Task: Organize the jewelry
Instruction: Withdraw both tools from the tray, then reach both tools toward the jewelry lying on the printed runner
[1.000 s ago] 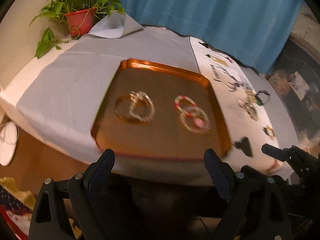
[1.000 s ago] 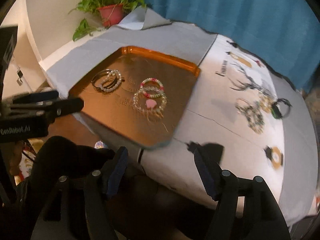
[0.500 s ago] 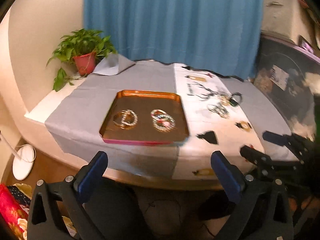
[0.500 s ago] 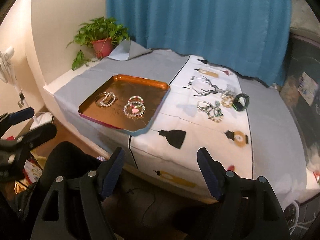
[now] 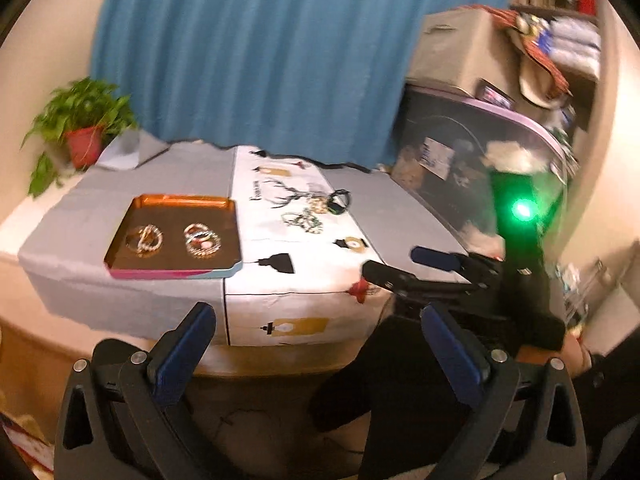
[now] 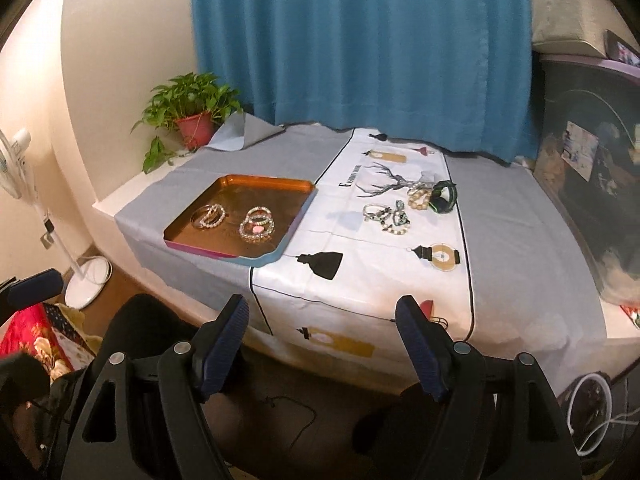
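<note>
A blue curtain (image 6: 360, 48) hangs behind a table (image 6: 520, 216) laid with grey cloth and a white printed runner (image 6: 372, 248), with a potted plant (image 6: 192, 112) at the upper left of the right wrist frame. The copper tray (image 6: 264, 184) sits left of centre and holds two small groups of bracelets (image 6: 232, 220), while the loose jewelry (image 6: 404, 208) lies in a cluster on the runner, centre right and well apart from the tray. Both tools are held low, off the near table edge: the left gripper (image 5: 320, 344) and the right gripper (image 6: 322, 340) each have their jaws spread wide and empty. The right one sits closer to the loose cluster, so it looks the natural one to reach in. To do this well, I would pick a single piece at the edge of the cluster, perhaps the dark green band (image 6: 444, 196), though the pieces overlap and are too small to separate cleanly here. Come down with the fingers straddling one side of the ring, close gently, lift clear so nothing trails, then set it in bare tray floor beside the bracelets.
</note>
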`<state>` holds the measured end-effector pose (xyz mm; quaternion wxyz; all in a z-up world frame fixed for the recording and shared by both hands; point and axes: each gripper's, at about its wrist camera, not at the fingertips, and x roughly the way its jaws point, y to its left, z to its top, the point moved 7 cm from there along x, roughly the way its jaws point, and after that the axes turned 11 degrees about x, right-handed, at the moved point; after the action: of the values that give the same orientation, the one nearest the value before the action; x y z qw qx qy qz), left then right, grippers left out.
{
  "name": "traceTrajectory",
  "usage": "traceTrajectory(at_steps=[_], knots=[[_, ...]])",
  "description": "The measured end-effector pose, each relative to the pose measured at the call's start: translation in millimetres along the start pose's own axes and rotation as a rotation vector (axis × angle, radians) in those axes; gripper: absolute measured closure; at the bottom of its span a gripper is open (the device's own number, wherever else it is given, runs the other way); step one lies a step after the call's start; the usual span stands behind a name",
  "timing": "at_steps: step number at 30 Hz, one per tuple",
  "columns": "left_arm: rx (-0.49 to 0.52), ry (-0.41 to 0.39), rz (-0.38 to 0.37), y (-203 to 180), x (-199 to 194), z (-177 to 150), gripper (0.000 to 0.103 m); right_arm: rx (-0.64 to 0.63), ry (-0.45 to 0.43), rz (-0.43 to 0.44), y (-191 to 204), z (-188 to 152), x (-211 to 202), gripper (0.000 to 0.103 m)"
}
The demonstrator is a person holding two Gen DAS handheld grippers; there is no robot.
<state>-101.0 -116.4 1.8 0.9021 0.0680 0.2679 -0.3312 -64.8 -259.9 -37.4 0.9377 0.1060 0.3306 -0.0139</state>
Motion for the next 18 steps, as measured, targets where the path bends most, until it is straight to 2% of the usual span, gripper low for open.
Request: traceTrajectory(at_steps=[3,5,8,12,18], knots=[[0.041,-0.001,-0.024,-11.4,-3.2,-1.9,0.001,0.001,-0.01,0.005,1.0,-0.4,-5.6,0.026],[0.03,-0.012,-0.061,-12.0,-5.6,-3.1,0.001,-0.004,-0.014,0.008,1.9,-0.7,-8.6,0.026],[0.005,0.001,-0.071,-8.1,-5.2,-7.8,0.001,-0.014,-0.01,0.007,2.7,-1.7,-8.7,0.026],[-0.02,0.027,-0.031,2.1,-3.2,-13.0,0.001,-0.006,-0.016,-0.011,-1.0,-0.2,-10.5,0.025],[0.032,0.069,0.019,4.5,4.9,-18.3,0.001,0.007,-0.013,-0.04,-9.9,1.6,-6.9,0.024]])
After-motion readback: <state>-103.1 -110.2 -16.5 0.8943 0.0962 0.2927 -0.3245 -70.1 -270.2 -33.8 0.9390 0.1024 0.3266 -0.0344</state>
